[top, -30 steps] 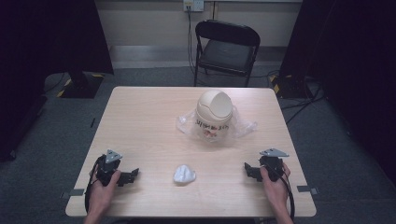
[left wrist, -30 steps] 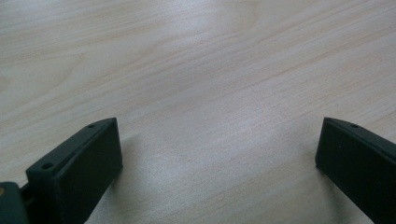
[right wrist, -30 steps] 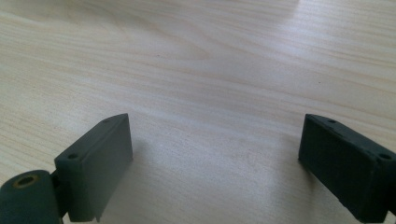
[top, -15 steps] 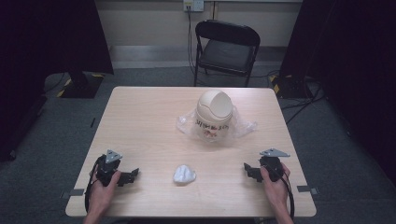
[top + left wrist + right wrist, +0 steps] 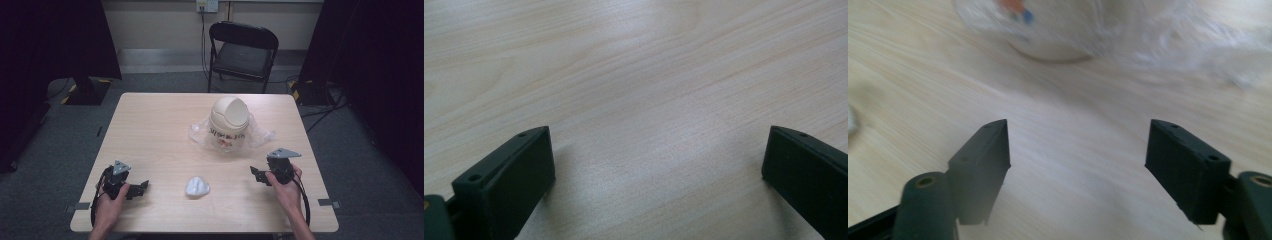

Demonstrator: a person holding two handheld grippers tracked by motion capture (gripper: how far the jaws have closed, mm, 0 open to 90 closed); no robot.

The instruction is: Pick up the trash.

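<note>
Behind blurred clear plastic [image 5: 1168, 35], the bin [image 5: 1058, 30] is cut off — left gripper [image 5: 656, 165] and right gripper [image 5: 1078, 150] gape wide.

Pale matt wood-grain table [image 5: 150, 130], crinkly clear plastic bag [image 5: 257, 135], smooth cream plastic bin [image 5: 229, 122], crumpled white paper [image 5: 197, 187].

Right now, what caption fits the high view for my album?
Two open claws, left and right, wait beside a crumpled white wad and little bin.

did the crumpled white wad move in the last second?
No. In the high view the white wad lies at the same spot near the table's front edge, in front of the small bin, as before.
</note>
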